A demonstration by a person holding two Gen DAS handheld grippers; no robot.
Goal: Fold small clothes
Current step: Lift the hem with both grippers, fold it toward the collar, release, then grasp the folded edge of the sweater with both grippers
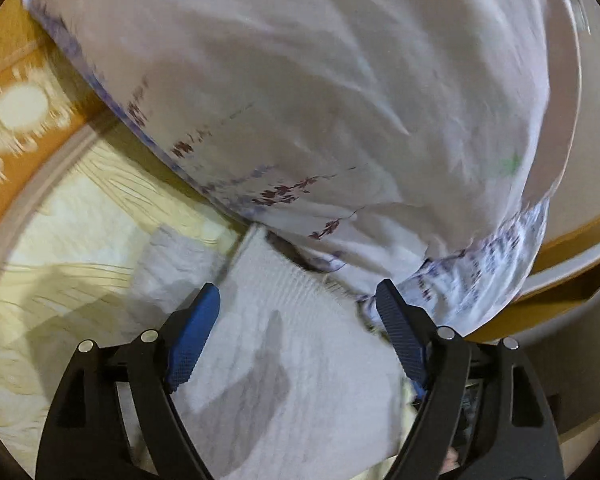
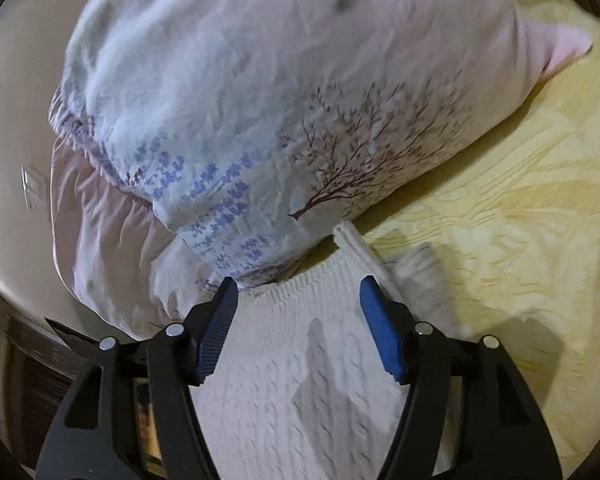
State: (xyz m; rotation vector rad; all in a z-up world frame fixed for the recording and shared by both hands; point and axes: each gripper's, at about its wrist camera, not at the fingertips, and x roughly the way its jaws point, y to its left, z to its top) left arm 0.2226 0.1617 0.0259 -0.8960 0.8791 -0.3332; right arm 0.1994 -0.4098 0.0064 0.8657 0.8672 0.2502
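Observation:
A small white textured garment [image 1: 292, 344] lies on the yellow bedspread [image 1: 60, 240], its far edge against a pillow. My left gripper [image 1: 298, 300] is open, its blue pads spread wide just above the garment, holding nothing. In the right wrist view the same white garment [image 2: 300, 360] lies below my right gripper [image 2: 298, 300], which is also open and empty. A folded layer of the garment [image 2: 424, 276] sticks out to its right.
A large pale pillow [image 2: 260, 100] with purple flowers and a brown tree print lies right behind the garment; it also shows in the left wrist view [image 1: 320, 100]. The yellow bedspread [image 2: 500, 220] extends to the right. An orange patterned surface [image 1: 20, 120] lies beyond the bed edge.

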